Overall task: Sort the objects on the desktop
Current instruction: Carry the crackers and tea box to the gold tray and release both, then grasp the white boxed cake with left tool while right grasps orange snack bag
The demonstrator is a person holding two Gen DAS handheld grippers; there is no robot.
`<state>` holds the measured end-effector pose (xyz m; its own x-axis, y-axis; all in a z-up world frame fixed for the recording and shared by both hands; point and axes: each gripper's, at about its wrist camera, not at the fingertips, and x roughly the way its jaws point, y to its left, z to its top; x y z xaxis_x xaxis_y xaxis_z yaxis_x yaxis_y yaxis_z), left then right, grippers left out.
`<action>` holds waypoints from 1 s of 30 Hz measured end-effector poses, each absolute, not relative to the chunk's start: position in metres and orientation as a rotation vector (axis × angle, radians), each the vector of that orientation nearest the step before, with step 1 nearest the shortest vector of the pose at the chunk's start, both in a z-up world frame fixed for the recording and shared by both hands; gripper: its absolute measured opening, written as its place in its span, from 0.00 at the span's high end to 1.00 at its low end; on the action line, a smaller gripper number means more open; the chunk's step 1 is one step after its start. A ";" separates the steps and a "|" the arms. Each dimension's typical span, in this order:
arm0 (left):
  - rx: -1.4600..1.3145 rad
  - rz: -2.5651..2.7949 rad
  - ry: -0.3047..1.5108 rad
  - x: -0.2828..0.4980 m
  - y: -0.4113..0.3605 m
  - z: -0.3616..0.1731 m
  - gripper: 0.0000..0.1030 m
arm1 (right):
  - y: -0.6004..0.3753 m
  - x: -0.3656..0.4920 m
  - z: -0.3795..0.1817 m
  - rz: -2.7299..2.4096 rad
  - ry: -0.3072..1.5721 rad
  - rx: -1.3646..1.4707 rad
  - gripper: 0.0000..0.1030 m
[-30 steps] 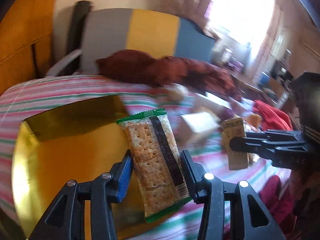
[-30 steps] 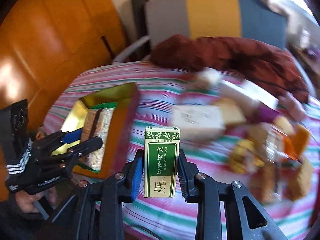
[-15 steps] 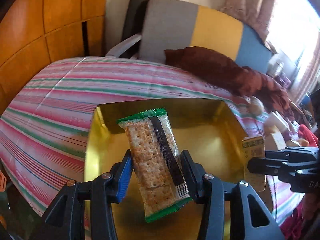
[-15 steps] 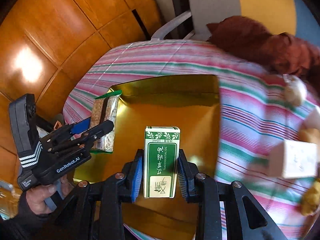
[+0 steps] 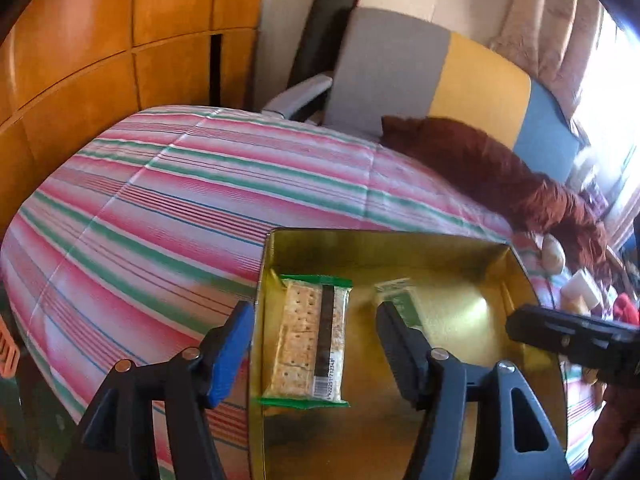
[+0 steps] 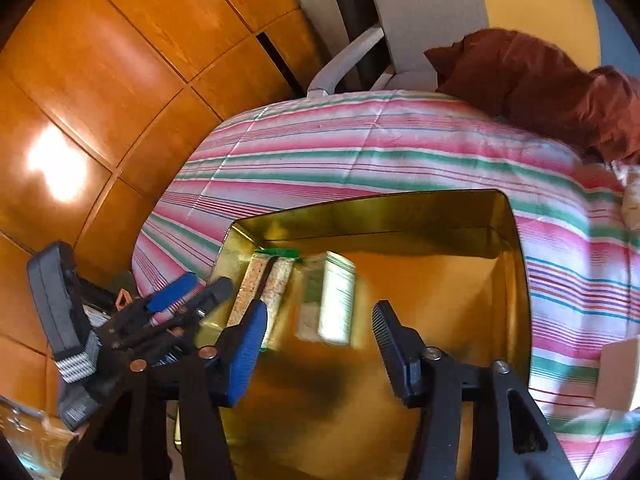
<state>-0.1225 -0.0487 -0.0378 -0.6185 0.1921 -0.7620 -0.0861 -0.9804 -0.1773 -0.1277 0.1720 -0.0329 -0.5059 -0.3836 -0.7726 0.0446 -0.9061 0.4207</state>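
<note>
Orange wooden panels (image 5: 100, 52) are seen at the left behind a table covered with a striped cloth (image 5: 192, 208) in pink, green and white. Behind the cloth a chair (image 5: 420, 68) in grey, yellow and blue is placed, and a dark red garment (image 5: 500, 168) is laid along the far right edge of the cloth.

On the cloth a gold tray (image 5: 384, 242) is set, and all places below are given relative to it. Left of the tray's left wall, the blue pad of the left gripper (image 5: 316, 344) is held over the cloth, while its black pad is over the tray floor. Its jaws have just been opening and now stand wide. Between them, but touched by neither pad, a cracker packet (image 5: 308, 344) with green ends lies flat on the tray floor, against the left wall.

Just right of the packet, in the left half of the tray, a green and white essential oil box (image 6: 336, 300) is seen blurred; whether it rests already on the floor cannot be told. The right gripper (image 6: 320, 340) is held over the near part of the tray. Its jaws have just been opening too, and the box is ahead of them, free of both pads.

Beyond the tray's right wall, small pale objects (image 5: 580, 288) are scattered on the cloth.
</note>
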 end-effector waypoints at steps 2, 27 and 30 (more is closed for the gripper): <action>-1.275 2.688 -0.213 -0.119 -0.050 -0.035 0.38 | 0.172 -0.120 -0.032 -2.477 -0.495 1.401 0.46; -1.110 2.433 -0.039 -0.034 0.060 -0.004 0.38 | 0.253 -0.004 -0.015 -2.814 -0.515 1.268 0.21; -1.109 2.392 -0.009 -0.031 0.076 -0.004 0.38 | 0.274 0.011 -0.015 -2.849 -0.560 1.263 0.21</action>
